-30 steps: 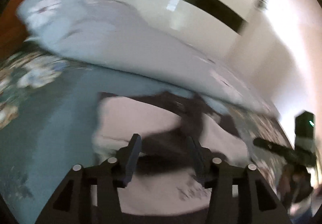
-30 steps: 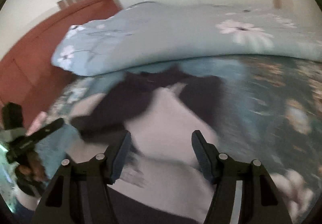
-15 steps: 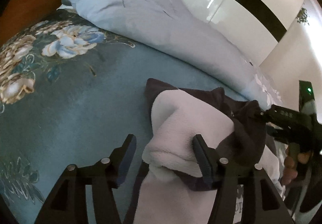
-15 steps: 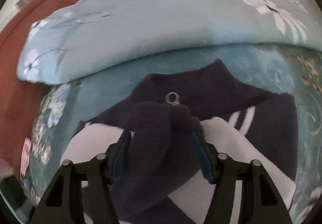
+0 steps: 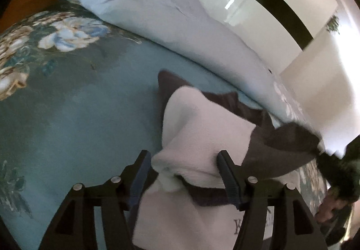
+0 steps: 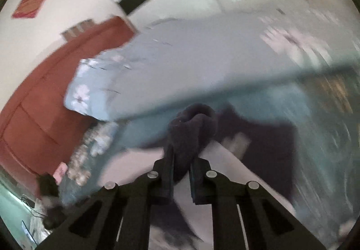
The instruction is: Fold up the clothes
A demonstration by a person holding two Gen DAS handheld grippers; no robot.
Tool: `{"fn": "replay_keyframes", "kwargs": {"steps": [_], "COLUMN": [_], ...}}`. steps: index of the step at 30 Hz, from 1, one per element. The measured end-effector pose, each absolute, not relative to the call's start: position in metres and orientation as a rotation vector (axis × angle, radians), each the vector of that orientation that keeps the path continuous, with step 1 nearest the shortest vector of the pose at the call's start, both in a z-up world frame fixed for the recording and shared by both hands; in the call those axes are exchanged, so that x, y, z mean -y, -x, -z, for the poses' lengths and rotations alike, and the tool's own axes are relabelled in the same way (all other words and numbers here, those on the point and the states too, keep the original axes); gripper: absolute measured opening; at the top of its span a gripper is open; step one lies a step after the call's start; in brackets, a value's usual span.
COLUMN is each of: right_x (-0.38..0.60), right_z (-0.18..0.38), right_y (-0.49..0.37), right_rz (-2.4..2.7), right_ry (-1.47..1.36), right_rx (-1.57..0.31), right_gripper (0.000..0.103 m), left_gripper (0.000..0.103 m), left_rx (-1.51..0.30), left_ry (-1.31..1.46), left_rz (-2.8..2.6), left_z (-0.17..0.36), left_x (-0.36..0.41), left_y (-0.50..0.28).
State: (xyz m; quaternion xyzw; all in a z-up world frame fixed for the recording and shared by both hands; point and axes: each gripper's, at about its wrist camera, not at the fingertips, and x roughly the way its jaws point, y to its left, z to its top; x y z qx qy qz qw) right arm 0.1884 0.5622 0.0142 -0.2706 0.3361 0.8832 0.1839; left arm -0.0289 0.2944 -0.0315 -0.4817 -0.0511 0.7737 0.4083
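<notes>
Left hand-held gripper [image 5: 183, 173]: jaws opening, spread around a white fleece fold of the garment [image 5: 202, 133] on the bed [image 5: 78, 103]; nothing is pinched. Right hand-held gripper [image 6: 181, 173]: closing, dark sleeve [image 6: 191, 124] pinched ahead. Risk: the unheld fold is dragged askew if the sleeve is pulled.

Layout: garment on bed, quilt behind.
We log the garment [image 5: 202, 128] lying on the bed [image 5: 78, 115]; the rolled quilt [image 5: 180, 20] lies behind it, the headboard [image 6: 33, 103] at the quilt's left end.
</notes>
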Motion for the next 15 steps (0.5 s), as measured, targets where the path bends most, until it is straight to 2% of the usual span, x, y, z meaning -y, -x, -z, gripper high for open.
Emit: {"fn": "replay_keyframes", "kwargs": {"steps": [3, 7, 10, 15], "right_x": [-0.569, -0.575, -0.574, -0.567], "right_z": [0.025, 0.048, 0.047, 0.019], "right_y": [-0.218, -0.234, -0.236, -0.24], "right_rz": [-2.409, -2.361, -2.35, -2.412], "right_ry": [0.817, 0.794, 0.774, 0.659], "right_rx": [-1.066, -1.19, -1.197, -1.086], "right_gripper": [0.011, 0.011, 0.011, 0.011], "left_gripper": [0.067, 0.07, 0.073, 0.073], "left_rx": [0.07, 0.069, 0.101, 0.192], "left_ry": [1.208, 1.235, 1.273, 1.23], "left_rz": [-1.951, -1.949, -1.93, -1.89], "left_z": [0.033, 0.038, 0.044, 0.033], "left_x": [-0.301, -0.3, -0.296, -0.286], "left_y": [0.021, 0.02, 0.023, 0.021]}}
